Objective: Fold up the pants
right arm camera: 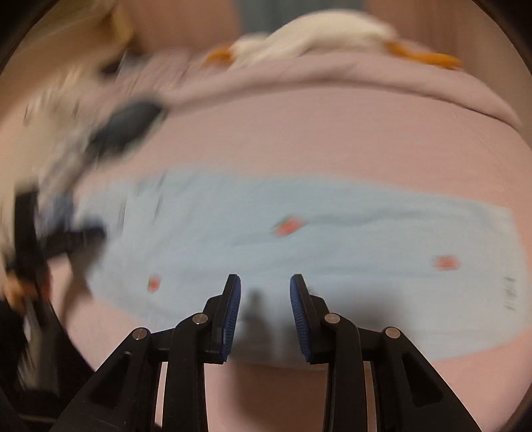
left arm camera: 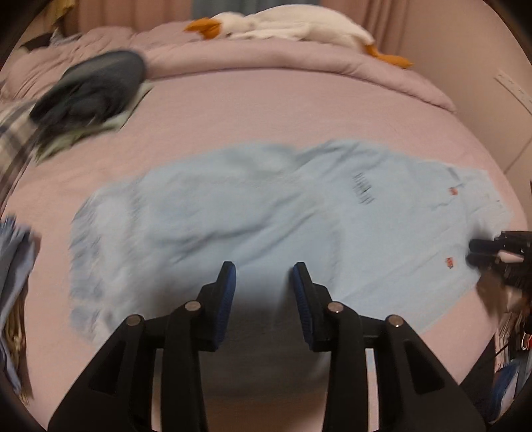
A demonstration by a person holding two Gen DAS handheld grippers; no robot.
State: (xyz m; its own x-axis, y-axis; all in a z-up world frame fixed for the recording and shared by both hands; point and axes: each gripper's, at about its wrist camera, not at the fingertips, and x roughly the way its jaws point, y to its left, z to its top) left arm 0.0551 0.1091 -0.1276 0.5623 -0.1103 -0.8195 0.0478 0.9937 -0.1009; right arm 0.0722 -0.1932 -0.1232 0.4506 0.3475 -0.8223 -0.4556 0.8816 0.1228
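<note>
Light blue pants [left arm camera: 266, 212] with small red marks lie spread across the pink bed sheet [left arm camera: 266, 109], wrinkled at the left end. My left gripper [left arm camera: 264, 275] is open and empty just above the near edge of the pants. My right gripper [right arm camera: 265, 285] is open and empty above the near edge of the pants [right arm camera: 299, 239] in the right wrist view. The right gripper also shows at the right edge of the left wrist view [left arm camera: 478, 254], by the pants' right end. The left gripper shows blurred at the left of the right wrist view [right arm camera: 83, 236].
A dark garment [left arm camera: 89, 93] lies on a folded pile at the back left. A rolled lilac duvet [left arm camera: 299, 63] and a white plush goose [left arm camera: 299, 26] lie along the back. Blue cloth [left arm camera: 13, 266] hangs at the left edge. Clutter [left arm camera: 512, 332] sits at the right beside the bed.
</note>
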